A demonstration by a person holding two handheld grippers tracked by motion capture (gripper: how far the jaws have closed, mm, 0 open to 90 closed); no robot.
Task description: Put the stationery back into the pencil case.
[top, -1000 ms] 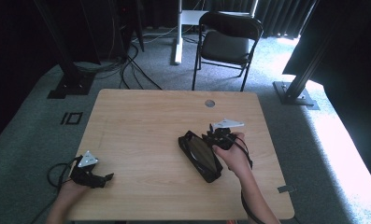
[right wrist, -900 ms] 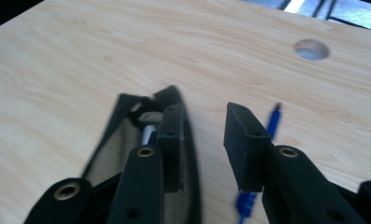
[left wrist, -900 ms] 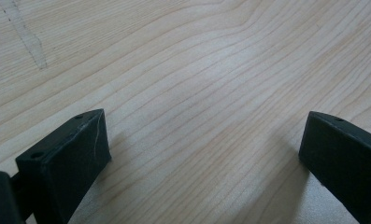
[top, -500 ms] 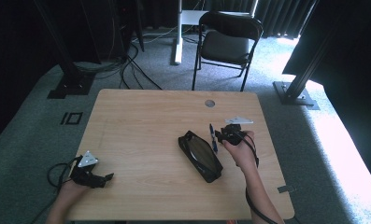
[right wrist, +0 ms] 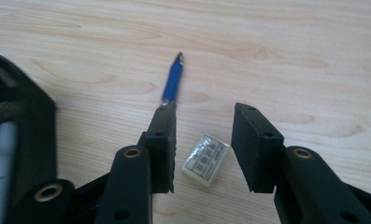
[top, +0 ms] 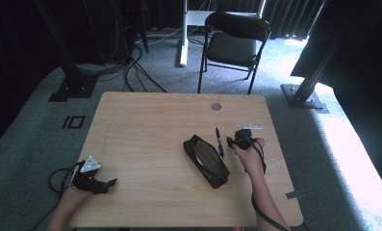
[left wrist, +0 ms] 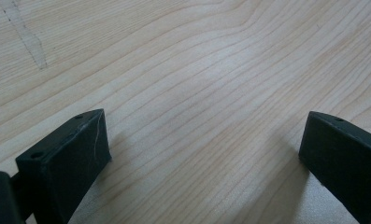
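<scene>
Right gripper view: our right gripper [right wrist: 204, 149] hangs released over an eraser [right wrist: 205, 160].
Jaws just opened; pen [right wrist: 173, 85] lies beyond, case [top: 206, 160] left.

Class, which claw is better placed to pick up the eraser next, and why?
Right. The right claw hangs open directly over the eraser, beside the blue pen; the left claw sits far across the table.

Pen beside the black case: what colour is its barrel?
Blue, with a dark tip; the pen shows best in the right gripper view, lying on the table past the left jaw.
</scene>
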